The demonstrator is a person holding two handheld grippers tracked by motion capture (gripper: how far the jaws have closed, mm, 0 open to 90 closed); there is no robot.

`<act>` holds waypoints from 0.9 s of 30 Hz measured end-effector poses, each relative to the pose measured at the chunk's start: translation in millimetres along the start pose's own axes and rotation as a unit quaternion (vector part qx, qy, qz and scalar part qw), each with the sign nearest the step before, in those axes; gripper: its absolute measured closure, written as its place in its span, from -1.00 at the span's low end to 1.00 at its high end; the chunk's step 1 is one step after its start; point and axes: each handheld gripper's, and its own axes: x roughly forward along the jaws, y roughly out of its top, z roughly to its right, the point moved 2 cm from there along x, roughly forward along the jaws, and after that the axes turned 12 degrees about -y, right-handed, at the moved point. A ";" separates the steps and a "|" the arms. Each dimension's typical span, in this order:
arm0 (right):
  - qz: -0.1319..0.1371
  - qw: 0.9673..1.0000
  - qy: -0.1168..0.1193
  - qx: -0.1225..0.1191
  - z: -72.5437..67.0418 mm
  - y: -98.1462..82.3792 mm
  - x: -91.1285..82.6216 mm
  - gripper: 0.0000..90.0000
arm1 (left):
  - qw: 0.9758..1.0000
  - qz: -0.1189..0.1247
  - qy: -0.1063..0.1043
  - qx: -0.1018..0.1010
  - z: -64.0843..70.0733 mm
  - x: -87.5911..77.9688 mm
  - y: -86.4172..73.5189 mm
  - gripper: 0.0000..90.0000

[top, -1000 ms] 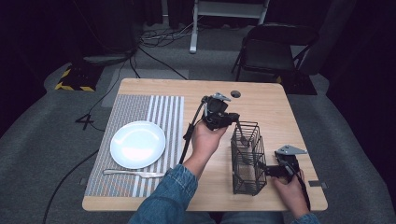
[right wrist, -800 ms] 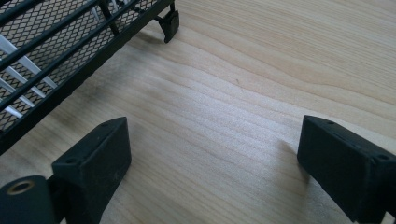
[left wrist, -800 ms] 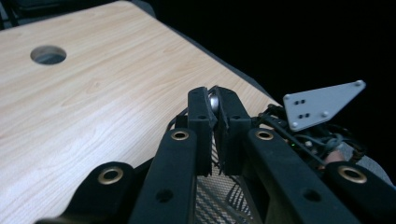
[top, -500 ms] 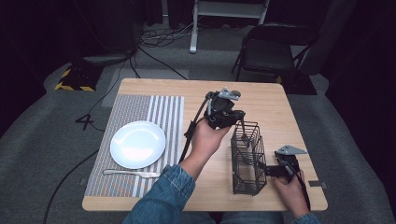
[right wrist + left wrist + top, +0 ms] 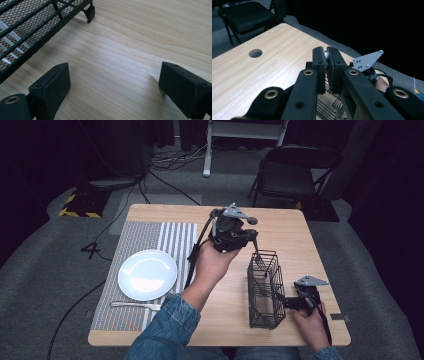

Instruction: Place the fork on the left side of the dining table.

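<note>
Wooden table [image 5: 310,240] carrying a black wire cutlery basket [image 5: 264,290] right of centre and a white plate [image 5: 147,274] on the striped placemat [image 5: 150,240] at left. Left gripper [image 5: 325,58] raised above the basket's far end, pinching a silvery utensil [image 5: 326,54] between pressed-together jaws; right gripper [image 5: 113,85] resting low beside the basket's right side, spread wide around bare wood.

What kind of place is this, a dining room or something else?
Probably a recording studio or lab staged as a dining spot: dark drapes surround a wooden table with a plate and placemat, cables cross the grey floor, and a folding chair stands behind.
</note>
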 end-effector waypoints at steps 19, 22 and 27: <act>0.000 1.000 0.000 0.001 -0.3 0.2 0.0 -0.76 | 0.998 0.053 0.037 -0.012 -1.6 -75.6 -5.5 0.91; 0.000 1.000 0.000 0.001 -0.3 0.2 0.0 -0.76 | 0.997 0.055 0.050 -0.011 -5.4 -84.5 -7.8 0.91; 0.000 1.000 0.000 0.001 -0.3 0.1 0.0 -0.76 | 0.995 0.068 0.063 -0.021 -16.0 -102.7 -14.5 0.91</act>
